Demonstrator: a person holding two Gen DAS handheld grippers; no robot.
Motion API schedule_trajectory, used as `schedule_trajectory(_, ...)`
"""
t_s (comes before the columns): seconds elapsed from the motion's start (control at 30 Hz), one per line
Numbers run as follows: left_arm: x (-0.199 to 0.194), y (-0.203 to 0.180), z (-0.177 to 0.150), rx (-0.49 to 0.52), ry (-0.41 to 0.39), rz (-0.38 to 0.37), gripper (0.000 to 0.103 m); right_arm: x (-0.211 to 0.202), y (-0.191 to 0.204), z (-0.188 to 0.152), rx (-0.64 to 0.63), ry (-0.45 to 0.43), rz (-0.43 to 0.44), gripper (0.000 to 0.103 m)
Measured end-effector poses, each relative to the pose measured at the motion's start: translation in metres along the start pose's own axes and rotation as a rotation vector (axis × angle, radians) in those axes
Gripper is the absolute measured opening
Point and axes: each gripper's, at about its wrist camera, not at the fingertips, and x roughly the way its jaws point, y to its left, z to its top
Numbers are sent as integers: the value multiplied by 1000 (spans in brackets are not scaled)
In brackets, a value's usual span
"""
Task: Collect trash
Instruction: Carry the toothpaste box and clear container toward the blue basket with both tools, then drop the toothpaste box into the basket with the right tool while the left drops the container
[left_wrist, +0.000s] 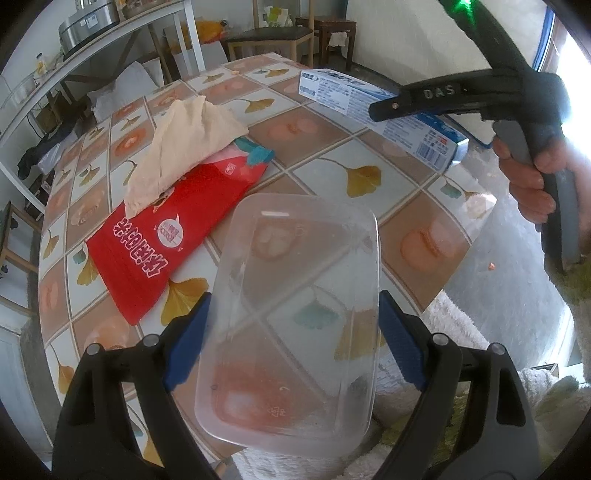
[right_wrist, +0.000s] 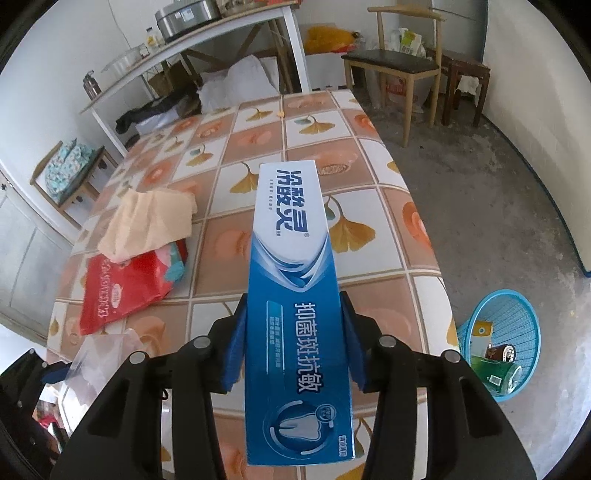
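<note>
Left gripper (left_wrist: 293, 325) clamps a clear plastic container (left_wrist: 295, 317) above the table's (right_wrist: 369, 273) near edge; right gripper (right_wrist: 293, 341) pinches a blue toothpaste box (right_wrist: 295, 295) near the right edge; red packet (right_wrist: 122, 291) lies by the left edge.

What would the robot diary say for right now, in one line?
left gripper: holds clear plastic container | right gripper: holds toothpaste box | red bag: on table

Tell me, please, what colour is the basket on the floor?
The basket is light blue, with an openwork mesh wall. It shows best in the right wrist view.
</note>
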Motion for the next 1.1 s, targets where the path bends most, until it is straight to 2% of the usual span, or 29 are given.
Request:
schedule_trajectory(0.17, -9, -1, 7, -7, -23, -22, 83, -26, -20, -7, 65, -48, 37, 45)
schedule_trajectory(0.33, -23, -8, 29, 7, -70, -95, 83, -72, -65, -19, 201, -138, 71, 45)
schedule_trajectory(0.53, -31, -41, 79, 74, -113, -242, 83, -149, -144, -58, 370, -292, -54, 45)
schedule_trajectory(0.63, -26, -73, 112, 119, -111, -320, 83, -170, -178, -83, 448, -321, -106, 45)
schedule_trajectory(0.73, -11, -112, 149, 132, -63, -431, 83, -177, -215, -114, 544, -323, -144, 45)
schedule_trajectory(0.8, 10, -145, 175, 133, -3, -492, 83, -173, -239, -137, 621, -307, -142, 45)
schedule_trajectory(0.93, 57, -201, 206, 143, 116, -517, 83, -153, -280, -177, 759, -257, -117, 45)
schedule_trajectory(0.97, 78, -221, 215, 147, 162, -507, 83, -145, -290, -187, 793, -239, -115, 45)
schedule_trajectory(1.1, 136, -273, 234, 175, 263, -467, 83, -119, -322, -208, 889, -185, -103, 45)
